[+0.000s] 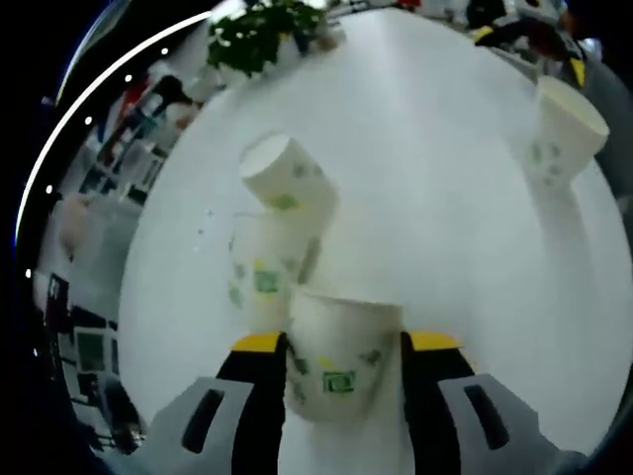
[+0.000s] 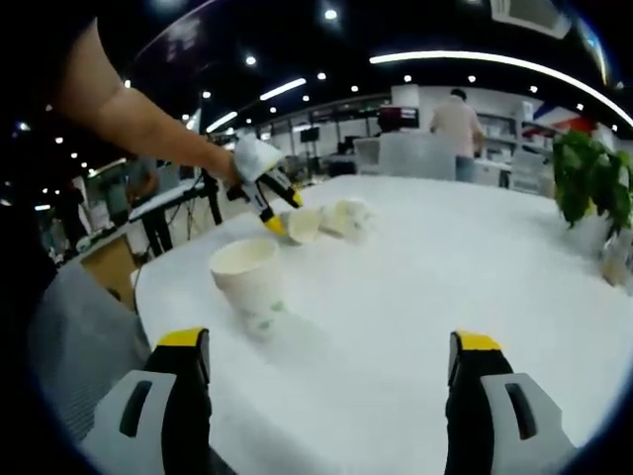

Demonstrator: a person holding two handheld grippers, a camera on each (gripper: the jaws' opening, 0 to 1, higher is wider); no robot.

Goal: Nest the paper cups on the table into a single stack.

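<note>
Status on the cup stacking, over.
Left gripper around a paper cup; two more cups just beyond. Right gripper open, empty. Lone upright cup ahead, path clear.

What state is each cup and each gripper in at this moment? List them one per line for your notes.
Left gripper: shut on a cup, jaws on both sides of it.
Held cup: upright, mouth open, not yet nested.
Middle cup: standing on the table behind the held cup.
Tipped cup: tilted, leaning at the middle cup's top.
Lone cup: upright, apart from the others.
Right gripper: open, holding nothing.
</note>
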